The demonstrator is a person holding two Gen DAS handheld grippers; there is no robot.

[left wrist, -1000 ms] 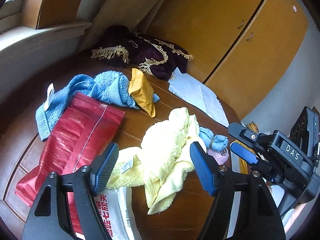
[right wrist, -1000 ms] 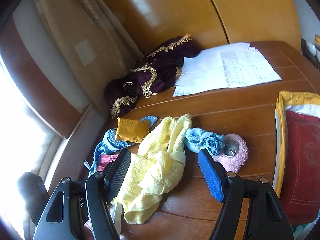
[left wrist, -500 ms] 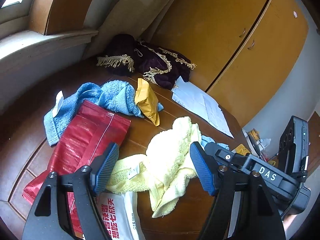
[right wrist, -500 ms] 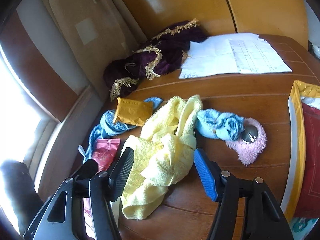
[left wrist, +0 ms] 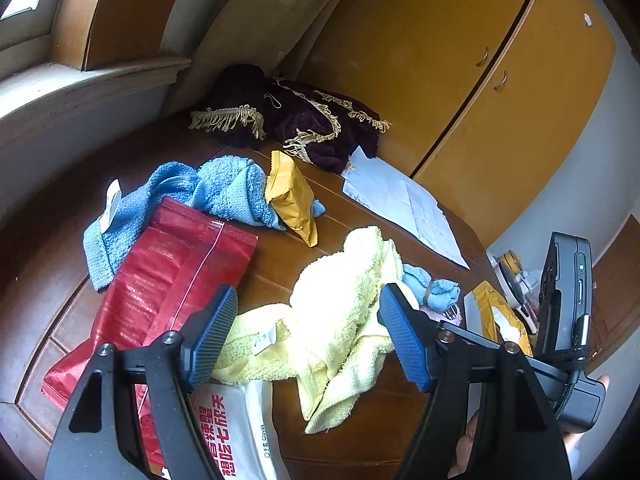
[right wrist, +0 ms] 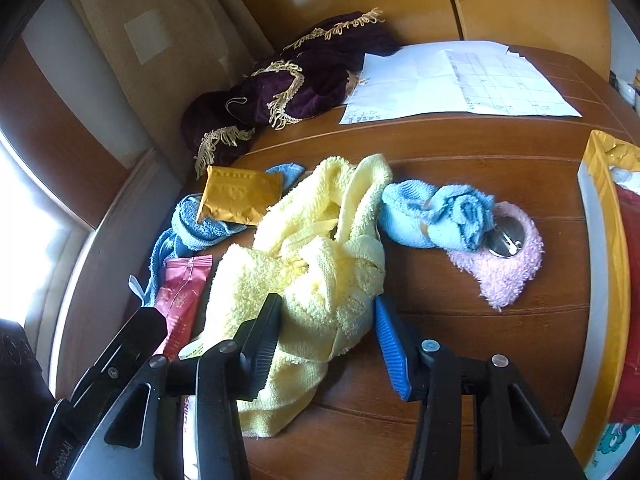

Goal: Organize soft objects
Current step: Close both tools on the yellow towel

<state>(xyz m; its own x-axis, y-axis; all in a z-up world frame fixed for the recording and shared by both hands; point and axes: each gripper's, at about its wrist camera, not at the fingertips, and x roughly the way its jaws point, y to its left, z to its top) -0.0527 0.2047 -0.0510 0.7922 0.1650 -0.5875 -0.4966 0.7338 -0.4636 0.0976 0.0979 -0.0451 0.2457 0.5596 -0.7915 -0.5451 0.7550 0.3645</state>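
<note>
A crumpled yellow towel (left wrist: 340,304) (right wrist: 308,256) lies in the middle of the wooden table (right wrist: 460,152). My left gripper (left wrist: 306,340) hovers open just above its near part. My right gripper (right wrist: 326,336) is open too, its jaws either side of the towel's near edge. A blue towel (left wrist: 188,200) (right wrist: 188,224) lies at the left, under a red packet (left wrist: 160,292). A small light-blue cloth (right wrist: 436,216) (left wrist: 430,288) rests against a pink fluffy cloth (right wrist: 504,264). A purple fringed cloth (left wrist: 296,120) (right wrist: 296,84) is bunched at the table's far edge.
A yellow packet (left wrist: 290,200) (right wrist: 236,196) leans on the blue towel. White paper sheets (right wrist: 452,80) lie at the back right. A white printed bag (left wrist: 236,428) sits under my left gripper. A yellow-edged bag (right wrist: 608,264) fills the right side. A wooden cupboard (left wrist: 460,60) stands behind.
Both grippers have moved closer to the yellow towel, and the right gripper now straddles its near edge. The objects on the table lie as before.
</note>
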